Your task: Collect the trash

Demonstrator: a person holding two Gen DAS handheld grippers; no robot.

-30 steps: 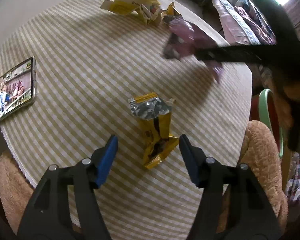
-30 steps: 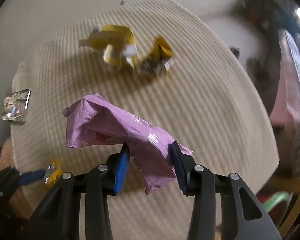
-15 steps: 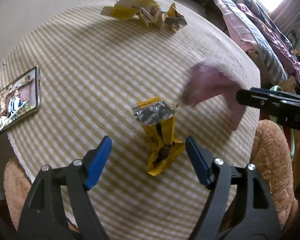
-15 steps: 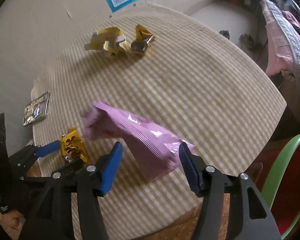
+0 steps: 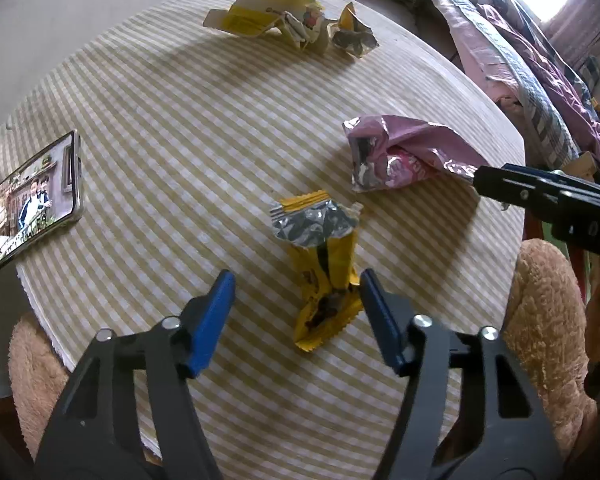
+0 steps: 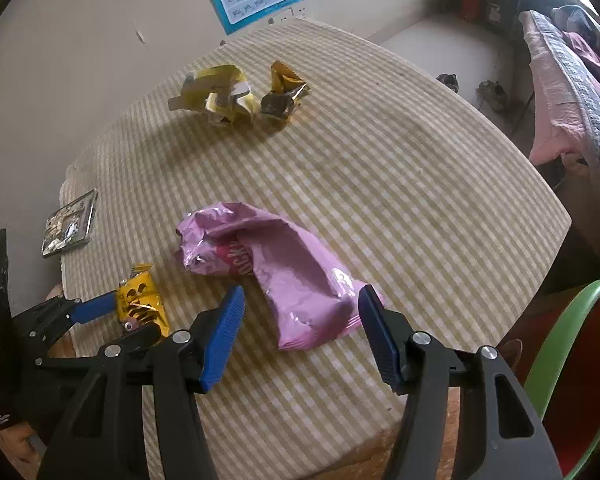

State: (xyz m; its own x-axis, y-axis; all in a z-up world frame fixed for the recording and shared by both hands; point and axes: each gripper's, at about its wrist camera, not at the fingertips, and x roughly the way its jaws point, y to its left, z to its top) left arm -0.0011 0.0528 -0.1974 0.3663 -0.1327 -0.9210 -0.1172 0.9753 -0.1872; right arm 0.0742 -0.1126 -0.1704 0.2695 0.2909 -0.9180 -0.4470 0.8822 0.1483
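A yellow snack wrapper (image 5: 324, 264) with a torn silver top lies on the checked tablecloth (image 5: 179, 120). My left gripper (image 5: 295, 276) straddles its lower end with the jaws closing. The right pad is at the wrapper's edge, while the left pad stands clear of it. A crumpled pink wrapper (image 6: 283, 268) lies flat on the cloth between the fingers of my open right gripper (image 6: 300, 292), neither pad pressing it. The left wrist view shows this pink wrapper (image 5: 396, 156) at the right gripper's tip (image 5: 496, 184). The right wrist view shows the yellow wrapper (image 6: 139, 300) at lower left.
A crushed yellow carton (image 5: 267, 20) and a small gold wrapper (image 5: 354, 36) lie at the far edge. A lit phone (image 5: 27, 200) rests at the left rim. A furry brown seat (image 5: 548, 320), a green chair (image 6: 560, 340) and a bed (image 5: 520, 60) stand to the right.
The right gripper carried the pink wrapper toward the near right of the table, opened and let it drop onto the cloth. The left jaws widened, then narrowed around the yellow wrapper.
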